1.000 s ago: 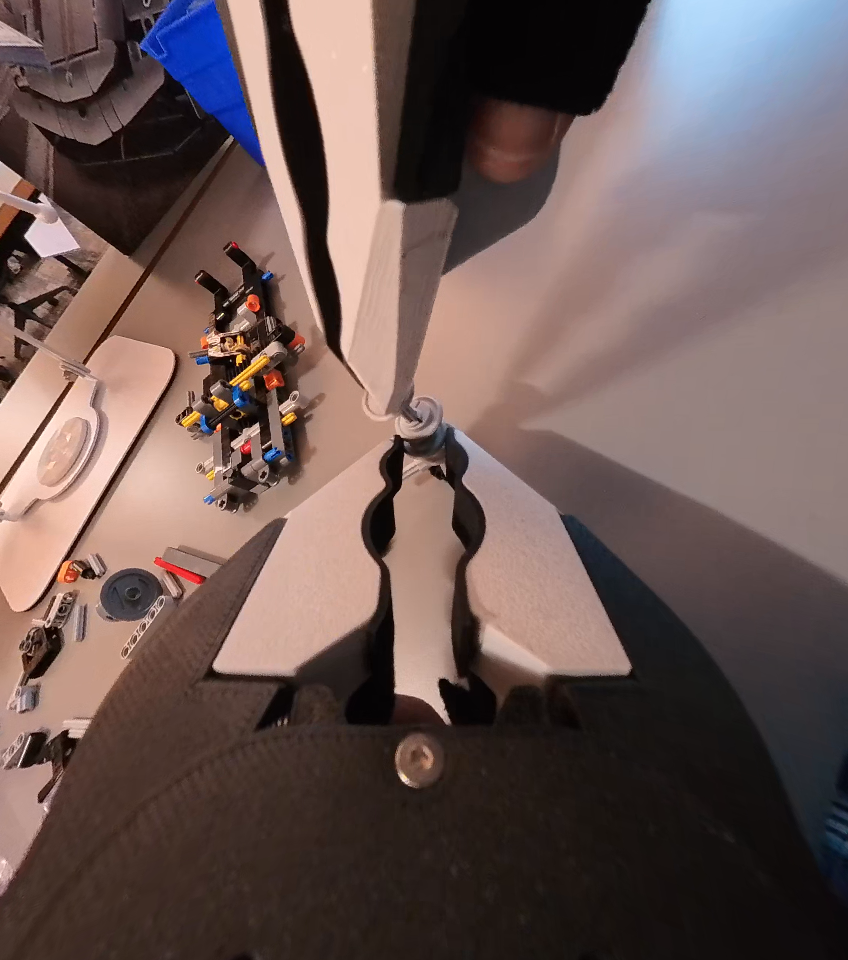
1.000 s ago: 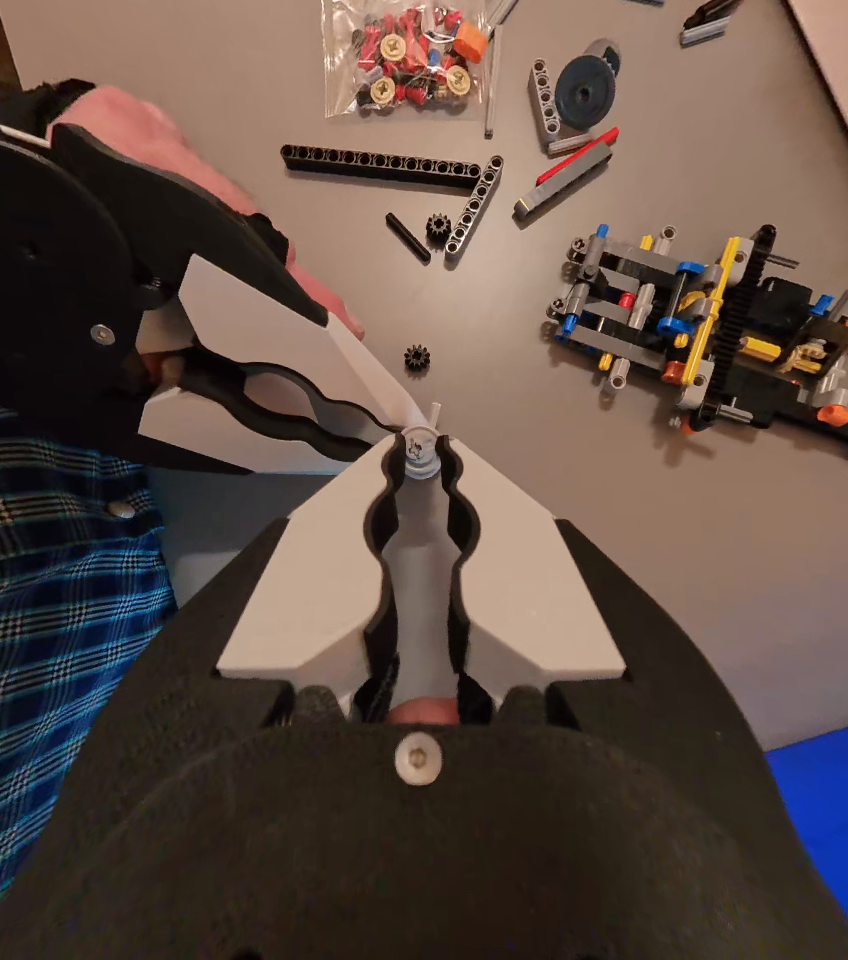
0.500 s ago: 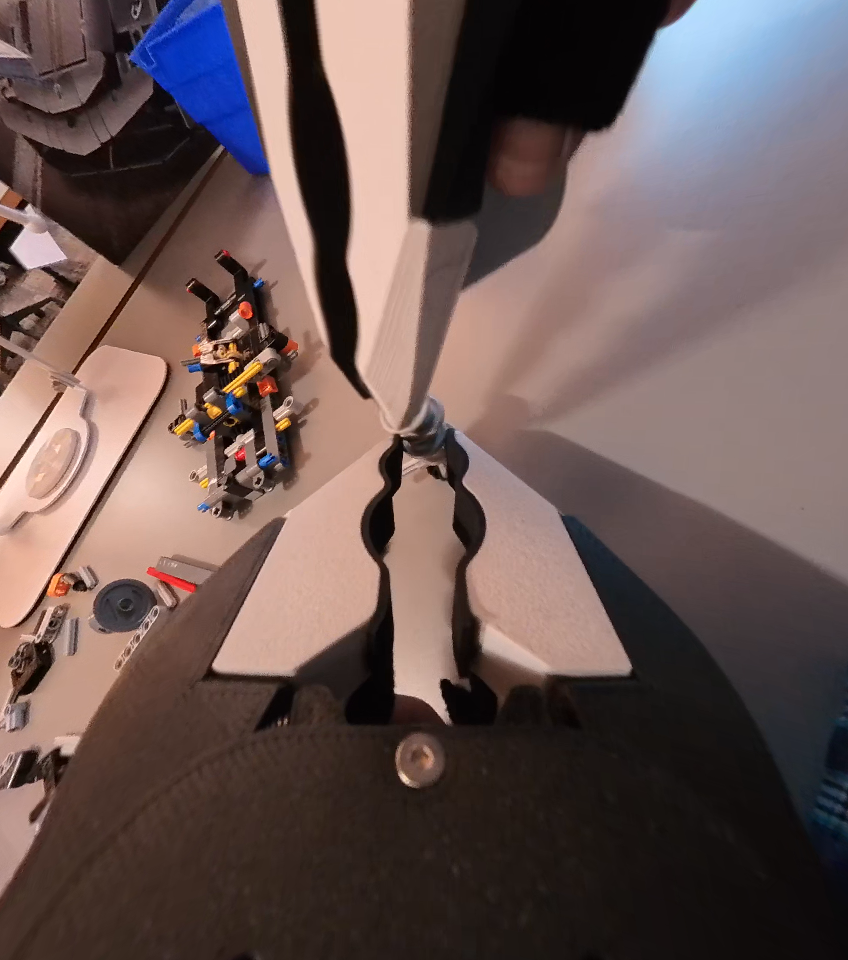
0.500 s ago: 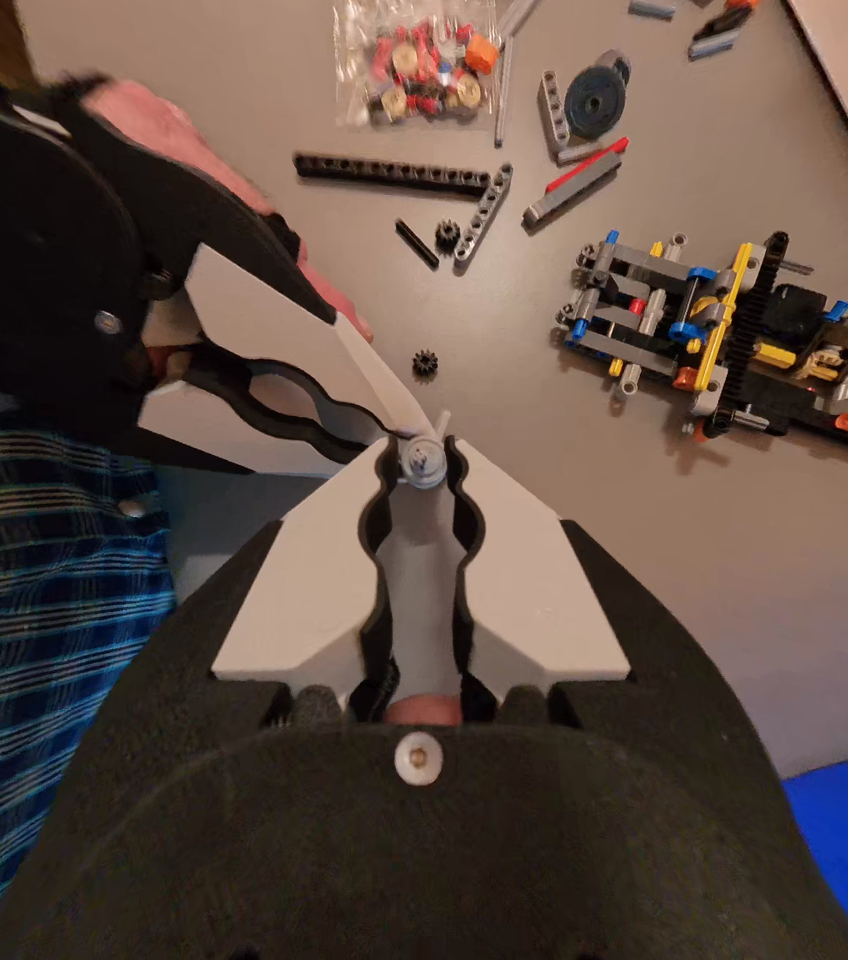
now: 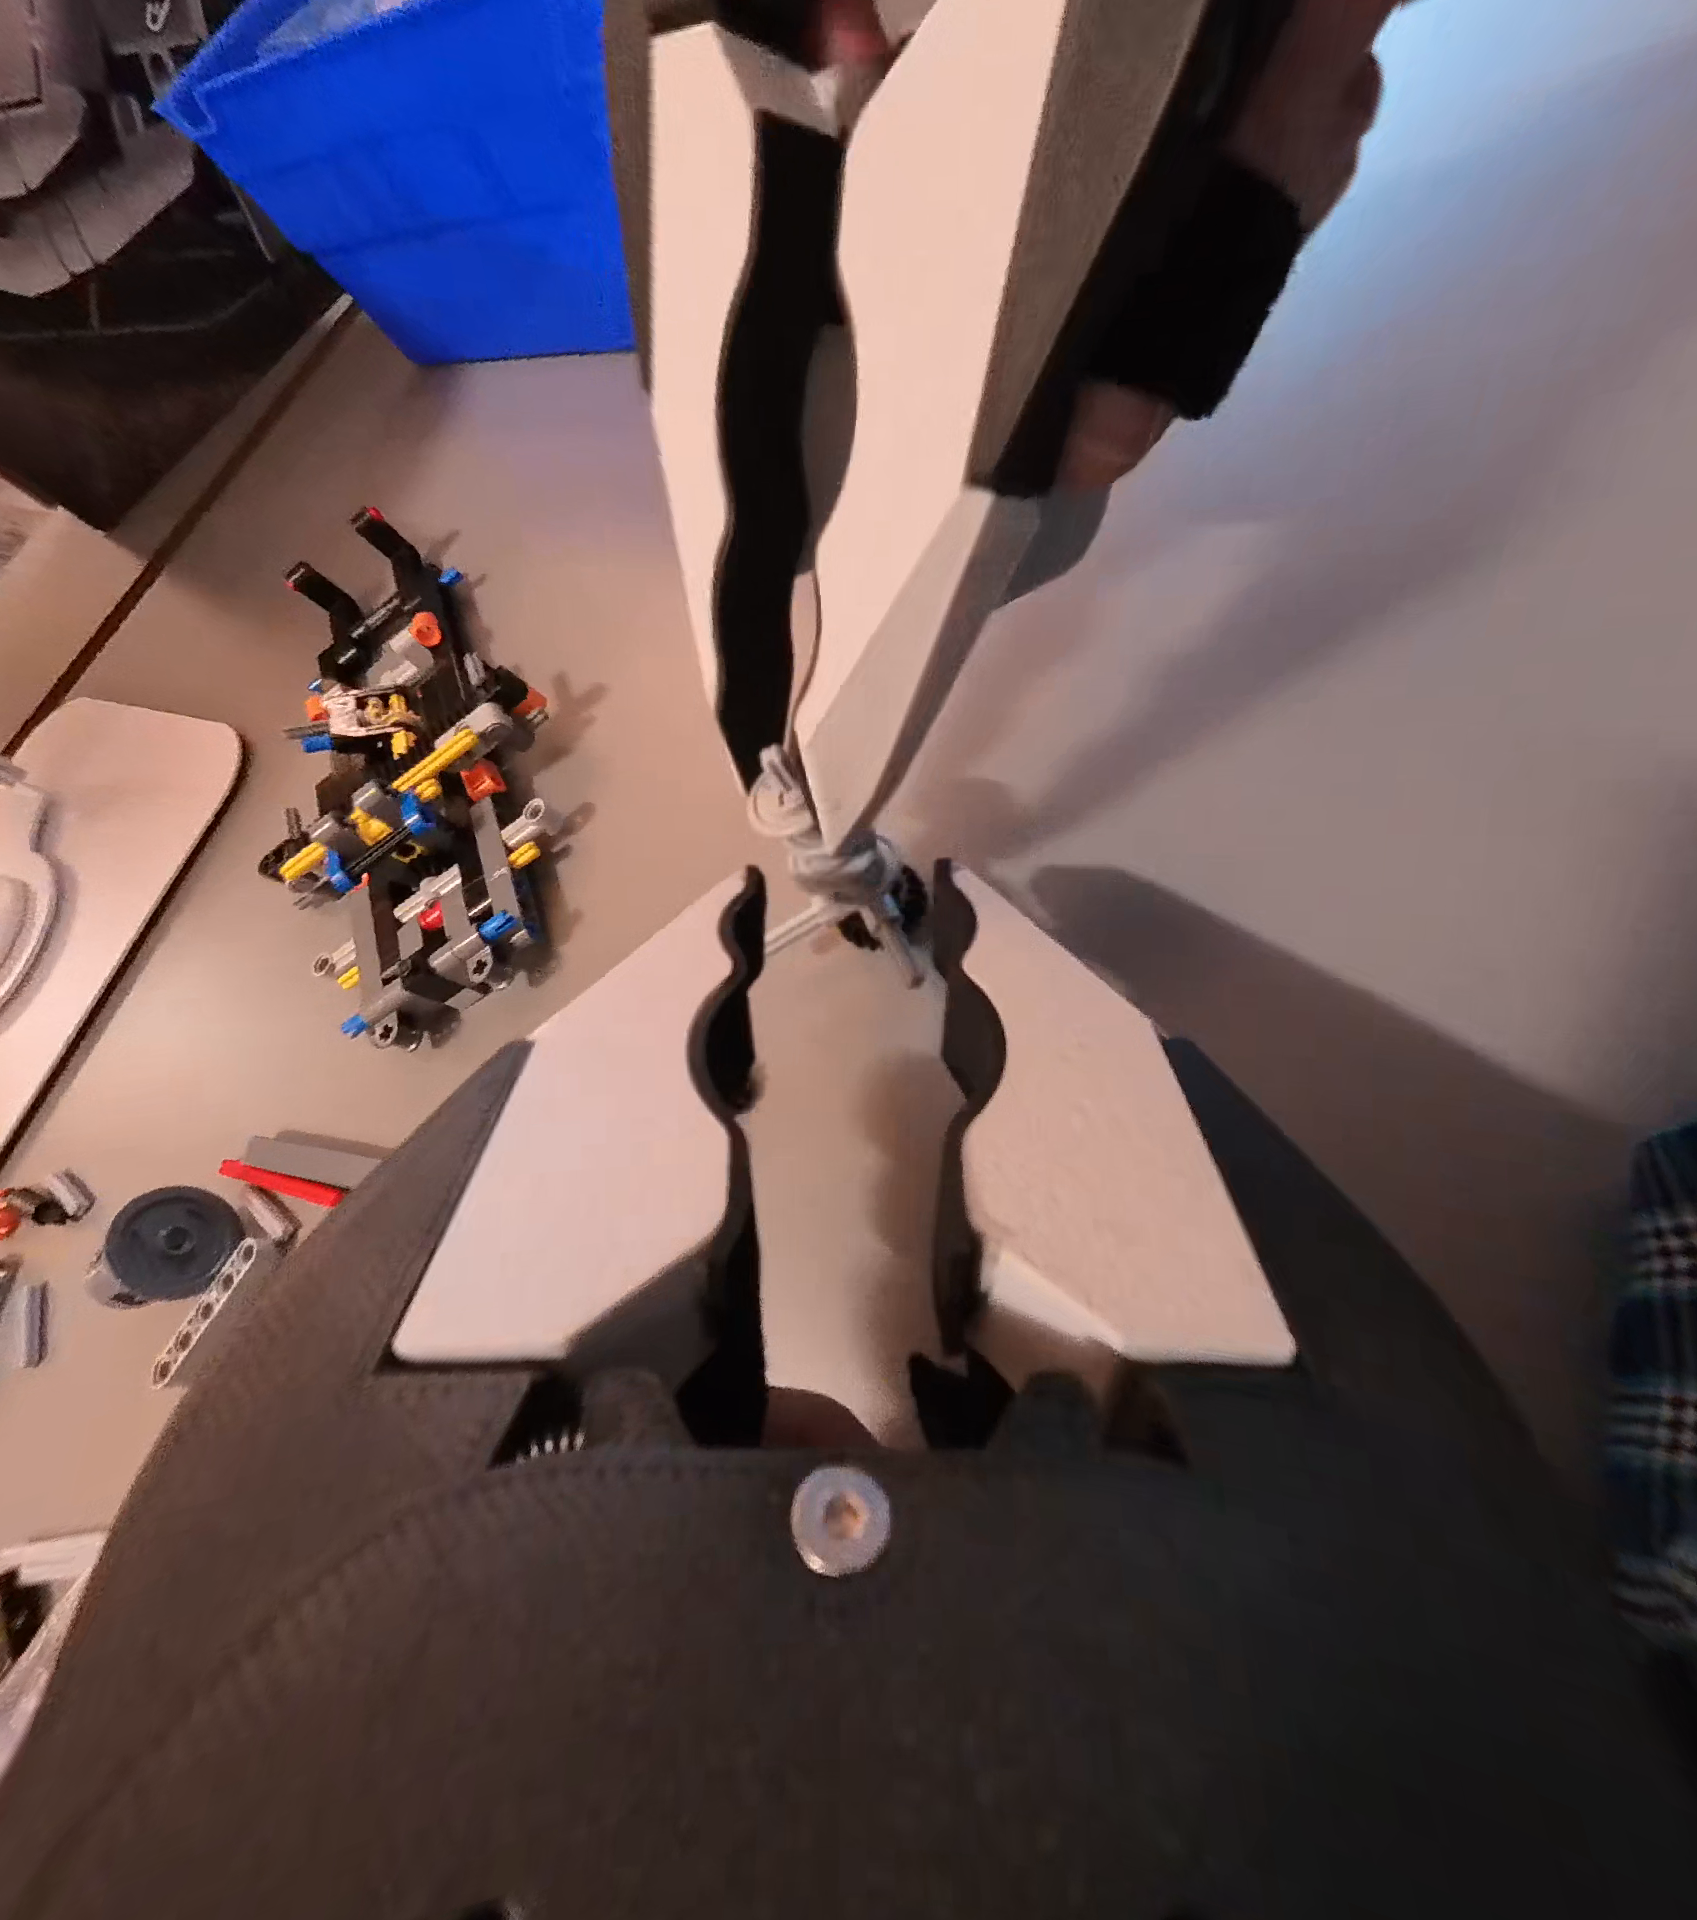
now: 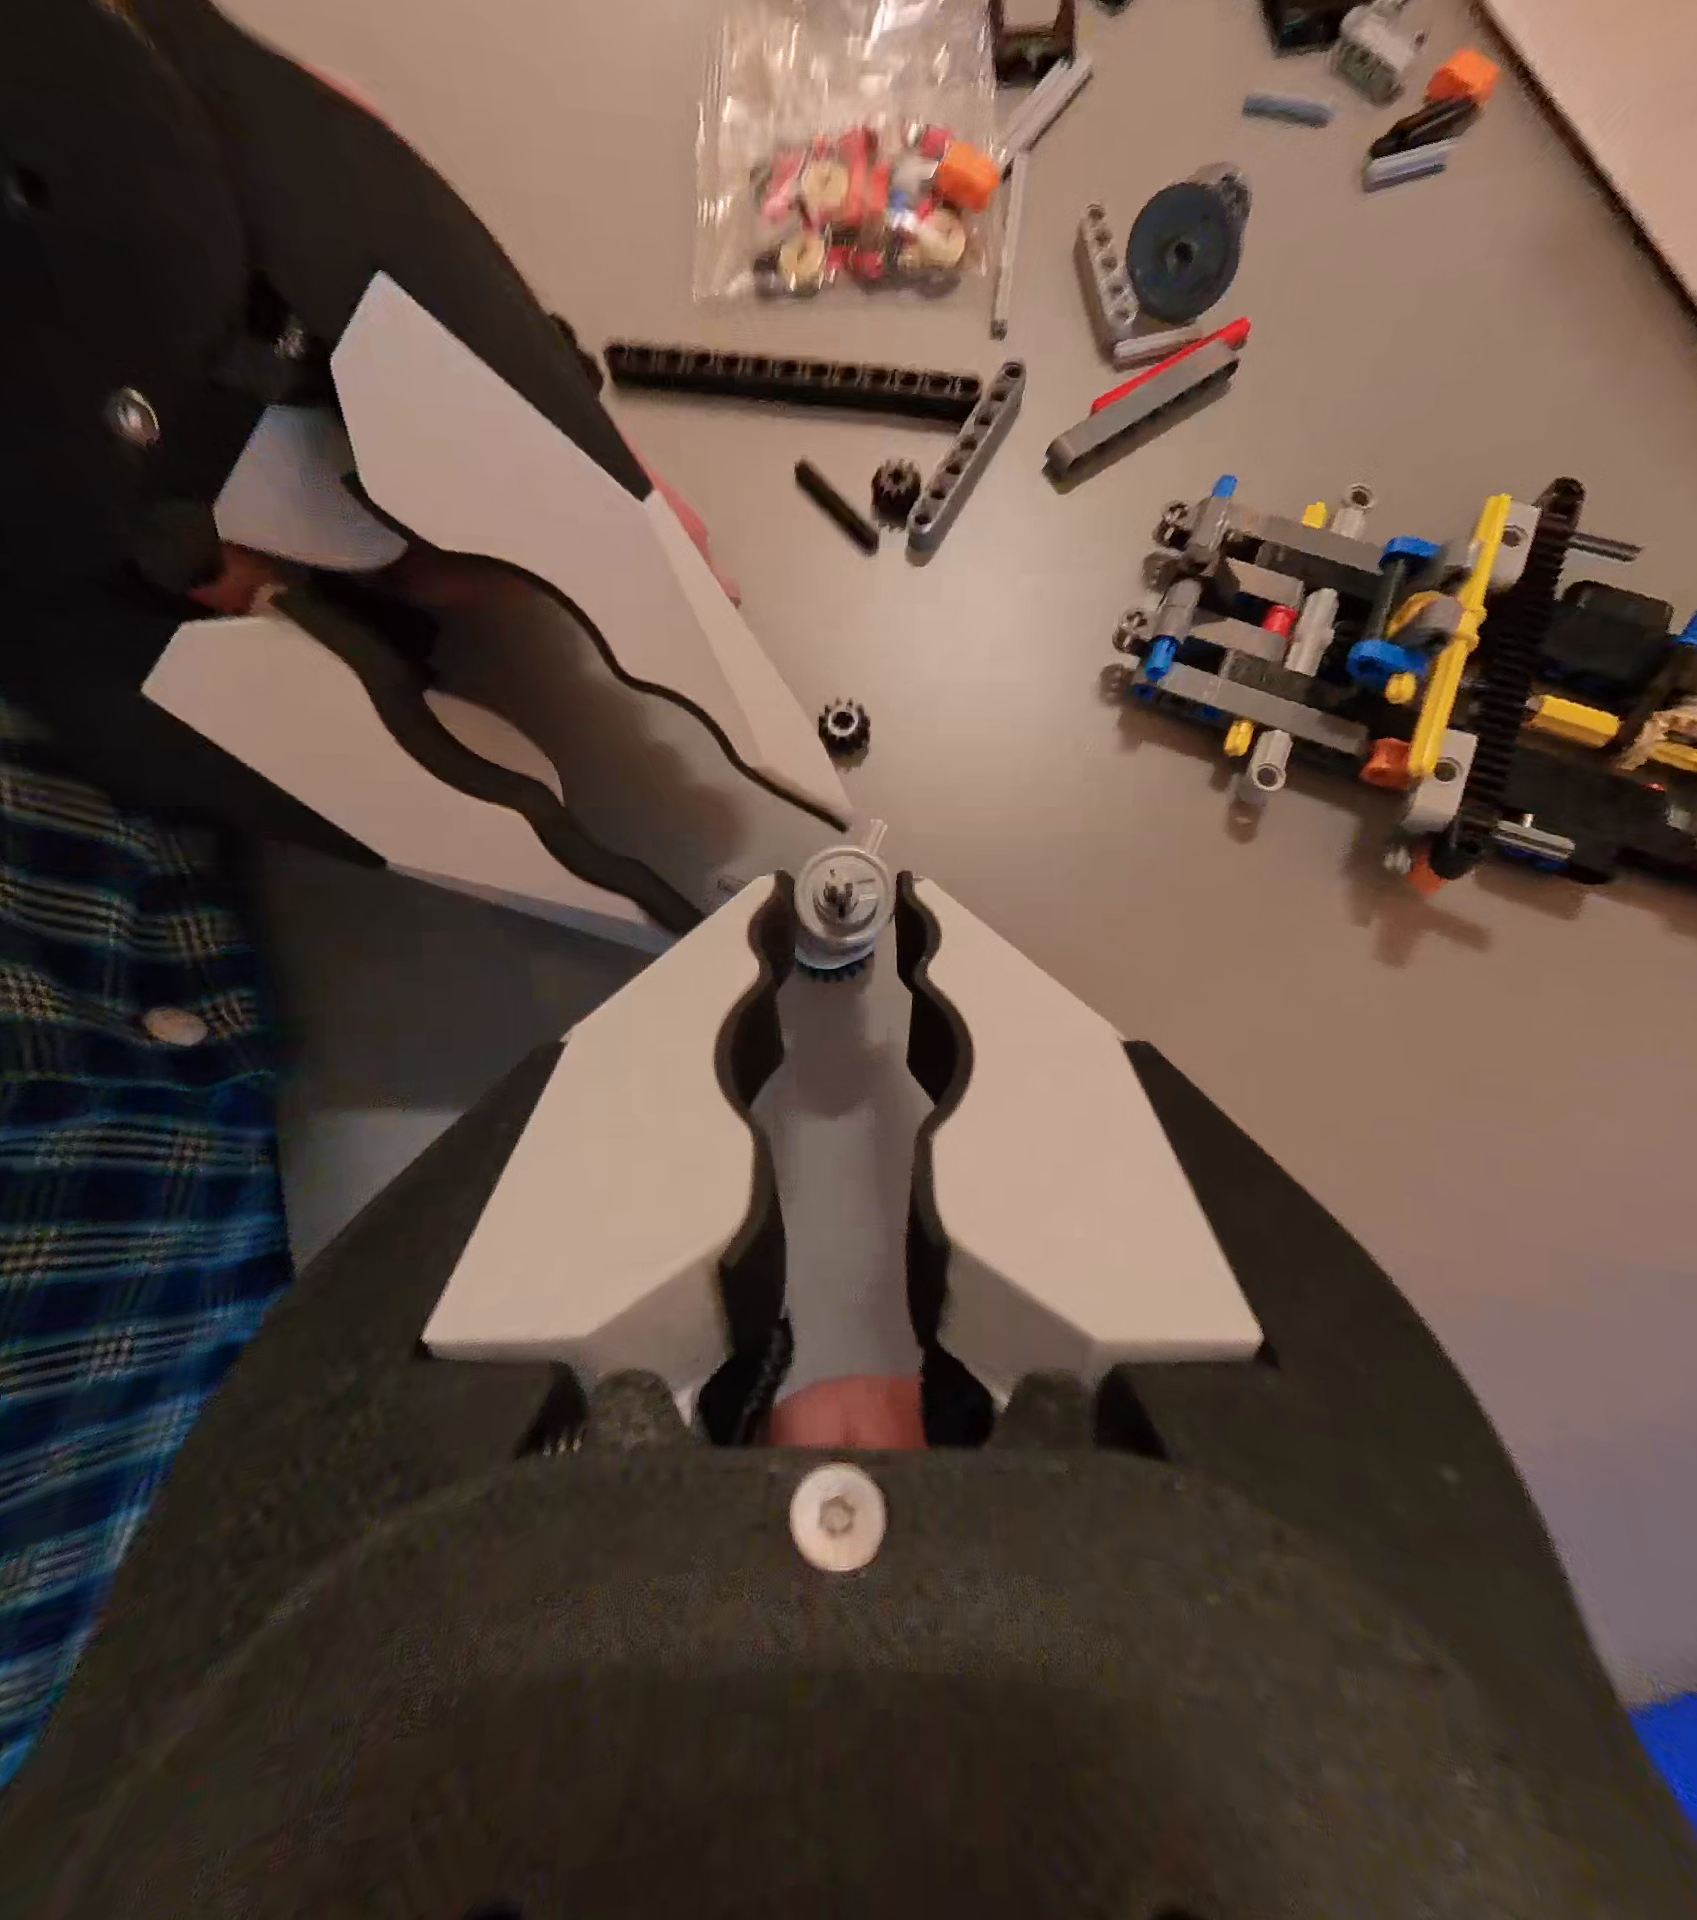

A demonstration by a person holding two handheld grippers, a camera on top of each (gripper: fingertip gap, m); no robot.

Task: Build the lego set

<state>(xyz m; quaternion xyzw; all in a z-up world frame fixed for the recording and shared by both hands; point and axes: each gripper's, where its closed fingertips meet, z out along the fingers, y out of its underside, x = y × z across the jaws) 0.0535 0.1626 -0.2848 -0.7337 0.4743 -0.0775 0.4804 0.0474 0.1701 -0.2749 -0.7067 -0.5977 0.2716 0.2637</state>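
1. over a grey table (image 6: 1083, 1195) strewn with lego parts, the right gripper (image 6: 841, 891) pinches a small grey bush-and-gear piece (image 6: 839, 914) at its very fingertips, held in the air. the half-built chassis (image 6: 1467, 686) lies well apart on the table.
2. the left gripper (image 5: 846, 878) stands partly open, its jaws on either side of the piece and apparently not touching it. a thin axle (image 6: 873, 831) pokes out of the piece toward that gripper.
3. risk 1: the grip is only at the tips, on a round part. a sideways nudge from the left gripper could likely roll it out of the jaws and drop it onto the table or off the near edge.
4. risk 2: the stack looks like several small parts on 1 axle. if the left jaws shut off-centre or pull at an angle, a bush or the gear could slide off and the sub-assembly come apart.
5. risk 3: the 2 sets of fingertips sit nearly touching. closing the left jaws may clamp a right fingertip instead of the axle, or lever the piece askew.
6. risk 4: a dropped part could be lost among look-alikes, such as the loose black gear (image 6: 839, 722) just beyond the grippers.
7. motion blur softens the piece in the left wrist view, so how firmly its parts are seated cannot be told.
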